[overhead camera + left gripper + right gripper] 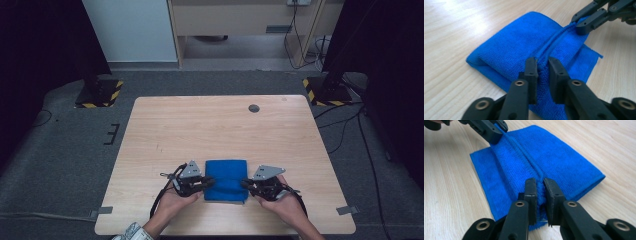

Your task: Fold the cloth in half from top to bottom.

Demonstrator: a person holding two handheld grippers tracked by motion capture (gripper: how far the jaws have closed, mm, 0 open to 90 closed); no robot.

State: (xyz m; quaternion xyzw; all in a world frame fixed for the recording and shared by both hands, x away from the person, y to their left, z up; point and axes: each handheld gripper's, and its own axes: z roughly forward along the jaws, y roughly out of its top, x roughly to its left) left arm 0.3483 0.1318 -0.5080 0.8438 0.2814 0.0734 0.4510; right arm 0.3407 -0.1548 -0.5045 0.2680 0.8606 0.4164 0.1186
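In the high view, the pale wooden table (pixel 220 125) takes up the middle of the frame, and the work sits low in the picture, near the table's bottom edge. Left of centre there, the person's left hand (pixel 172 202) comes up from the bottom edge and holds the left gripper (pixel 206 182), whose black jaws point rightward at the left edge of a folded blue microfibre cloth (pixel 226 180). The cloth lies flat on the wood in the lower middle of the frame, between the two tools. At its right edge is the right gripper (pixel 246 184), held by the right hand (pixel 285 202), which enters from the lower right. Further up and to the right, a small round dark grommet (pixel 254 108) sits in the tabletop.

In the left gripper view, the left gripper (pixel 543 65) rises from the bottom centre and its jaws are pinched onto a raised hemmed ridge of the cloth (pixel 524 47), with blue pile bunched between them. The ridge runs from there to the upper right of the frame, where the other tool's jaws clamp the far end.

In the right gripper view, the right gripper (pixel 539 185) stands likewise at bottom centre, jaws squeezed onto the same ridge of the cloth (pixel 564 162); the ridge runs to the upper left, where the opposite tool bites it.
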